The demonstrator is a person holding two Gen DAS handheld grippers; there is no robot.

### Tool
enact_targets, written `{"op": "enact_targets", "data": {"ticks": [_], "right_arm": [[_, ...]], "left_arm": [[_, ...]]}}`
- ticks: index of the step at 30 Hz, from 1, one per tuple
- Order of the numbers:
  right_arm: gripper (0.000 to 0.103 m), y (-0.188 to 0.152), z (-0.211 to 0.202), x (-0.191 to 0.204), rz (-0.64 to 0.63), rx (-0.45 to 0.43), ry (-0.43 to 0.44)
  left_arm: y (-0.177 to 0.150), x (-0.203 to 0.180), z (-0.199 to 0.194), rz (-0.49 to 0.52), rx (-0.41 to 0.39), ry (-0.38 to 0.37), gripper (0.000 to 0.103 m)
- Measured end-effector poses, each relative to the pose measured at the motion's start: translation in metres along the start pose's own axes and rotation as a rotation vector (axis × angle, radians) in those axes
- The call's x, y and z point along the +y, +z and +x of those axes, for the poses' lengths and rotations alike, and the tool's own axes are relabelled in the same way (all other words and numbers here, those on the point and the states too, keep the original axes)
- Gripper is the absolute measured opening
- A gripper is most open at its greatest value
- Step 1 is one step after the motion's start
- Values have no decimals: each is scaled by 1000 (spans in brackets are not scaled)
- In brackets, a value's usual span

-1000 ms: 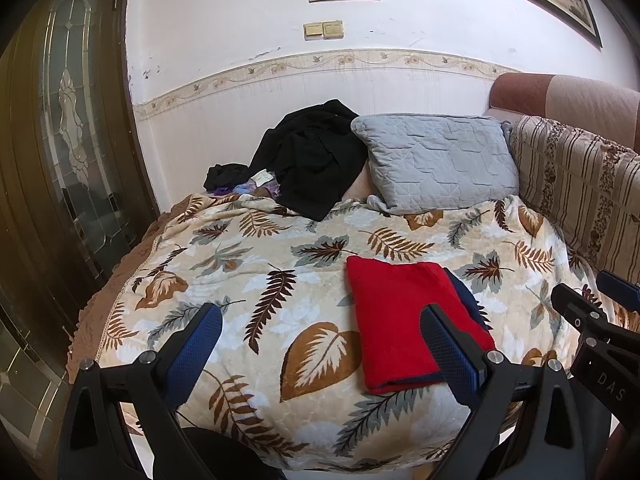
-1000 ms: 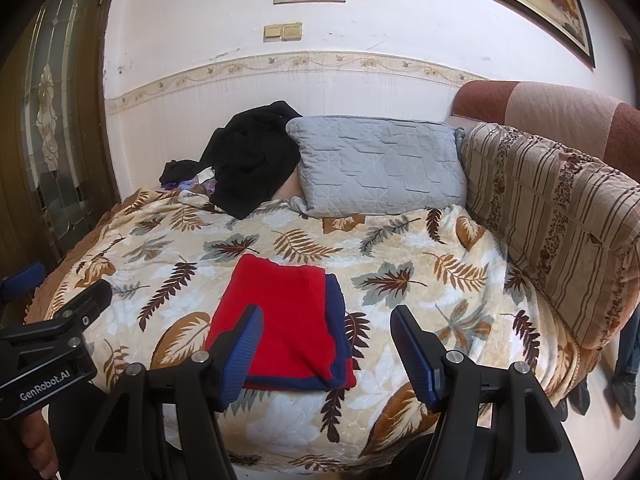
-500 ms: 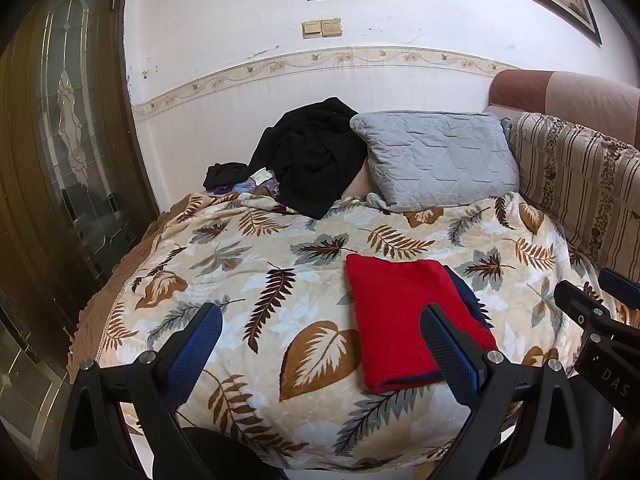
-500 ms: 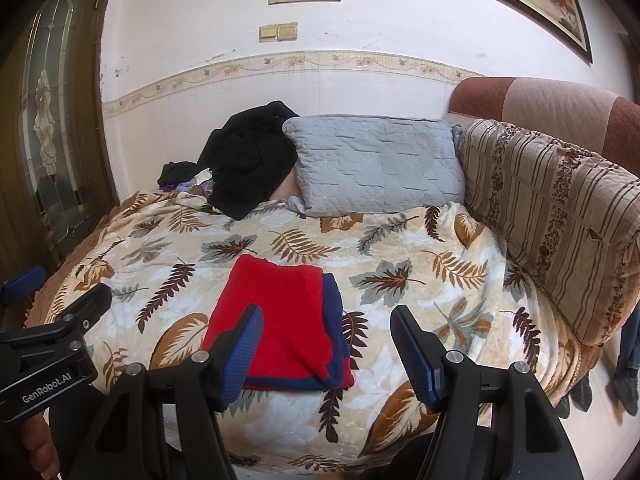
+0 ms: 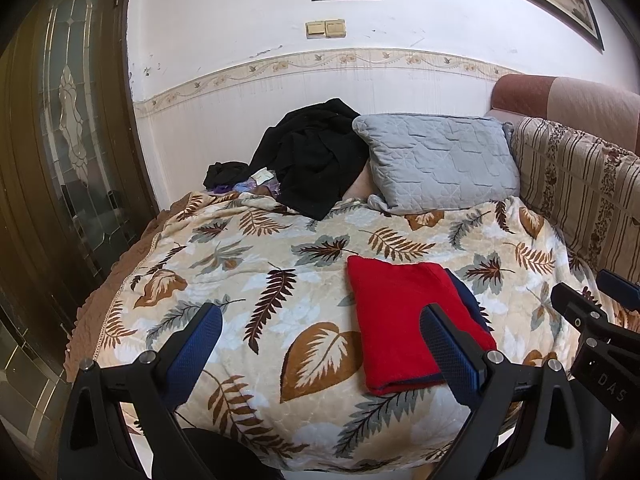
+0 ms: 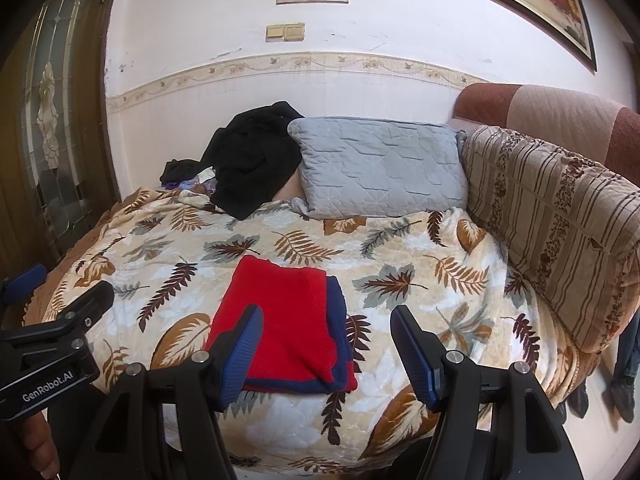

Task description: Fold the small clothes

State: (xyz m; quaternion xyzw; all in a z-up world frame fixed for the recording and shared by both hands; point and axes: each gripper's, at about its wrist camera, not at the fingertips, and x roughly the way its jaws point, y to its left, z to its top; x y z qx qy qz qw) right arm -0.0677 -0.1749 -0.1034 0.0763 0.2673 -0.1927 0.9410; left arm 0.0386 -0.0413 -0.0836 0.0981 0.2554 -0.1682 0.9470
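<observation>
Where seemingly folded, red garment [image 5: 404,312] on bedspread [image 5: 256,280]

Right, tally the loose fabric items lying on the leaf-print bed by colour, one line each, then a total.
Red: 1, the folded red garment with navy trim
Black: 2, the big black garment heap and the small black bundle beside it
Grey: 1, the grey quilted pillow
Total: 4
Some small purplish scraps sit by the bundle; too small to count.
</observation>
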Motion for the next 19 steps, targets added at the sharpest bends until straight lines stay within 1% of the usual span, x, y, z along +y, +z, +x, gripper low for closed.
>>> {"op": "enact_targets", "data": {"ticks": [12, 16, 19], "right_arm": [[70, 13, 12, 11, -29, 0, 8], [70, 19, 26, 11, -25, 15, 28], [70, 25, 46, 3, -17, 26, 21]], "left_arm": [[7, 6, 8, -19, -3, 3, 99], [11, 10, 17, -27, -12, -14, 99], [15, 13, 32, -38, 4, -20, 99]]}}
